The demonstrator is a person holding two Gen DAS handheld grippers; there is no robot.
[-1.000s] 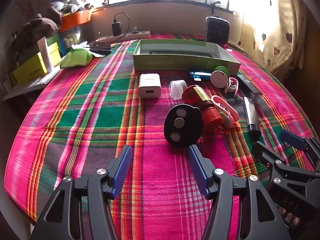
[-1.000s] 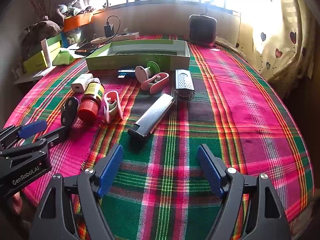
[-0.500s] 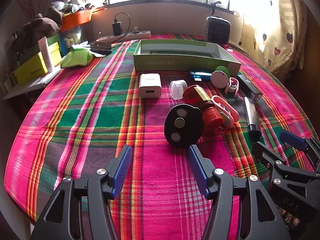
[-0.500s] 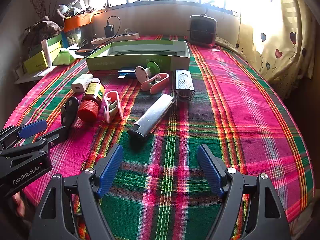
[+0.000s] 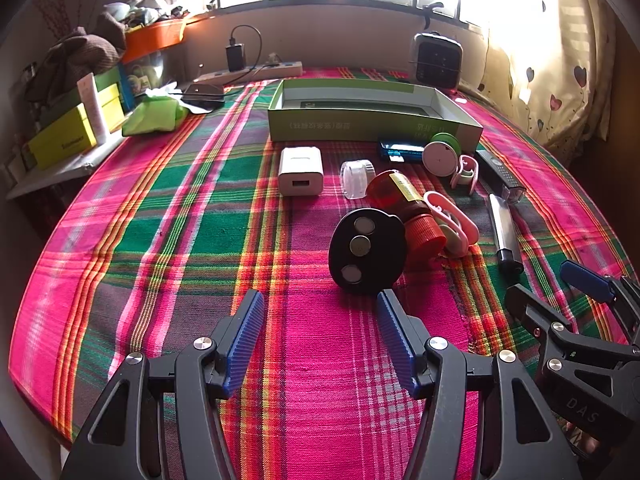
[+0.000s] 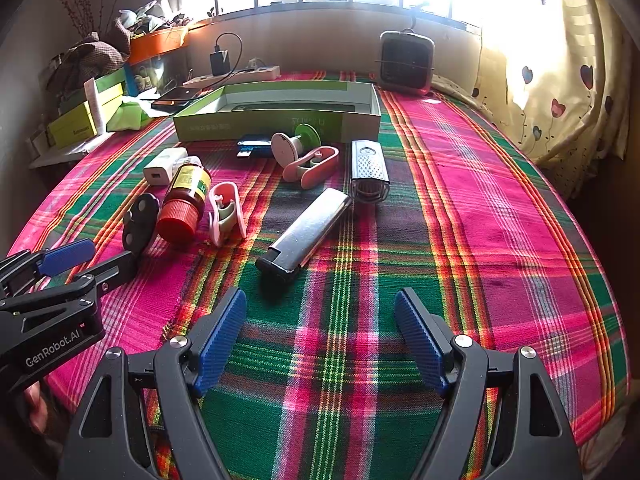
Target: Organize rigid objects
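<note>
Your left gripper (image 5: pixel 320 332) and your right gripper (image 6: pixel 320 332) both sit low over the plaid tablecloth (image 6: pixel 500 220), fingers spread wide, nothing between them.

Count of loose items on the cloth: one black disc (image 5: pixel 366 250) with three round metal inserts; one red bottle (image 6: pixel 185 196) lying on its side, cap toward you; two pink clips (image 6: pixel 226 214) (image 6: pixel 312 164); one white-and-green spool (image 6: pixel 294 142); one white charger (image 5: pixel 300 170); one clear cap (image 5: pixel 355 178); one blue card reader (image 6: pixel 252 146); one silver lighter (image 6: pixel 306 232); one ribbed silver and black gadget (image 6: pixel 368 170). One open green box (image 6: pixel 280 114) stands behind them all, with no loose item in it.

Surroundings: a small heater (image 6: pixel 406 62) and a power strip (image 5: pixel 256 72) at the far edge, yellow boxes (image 5: pixel 72 132) off to the left, a heart-print curtain (image 6: pixel 560 80) to the right.

The black disc lies just beyond the right fingertip of your left gripper, touching the bottle's cap. The lighter lies just ahead of your right gripper, nearer its left finger, its dark end pointing toward you. The disc, bottle and nearer clip crowd together between the two grippers.
</note>
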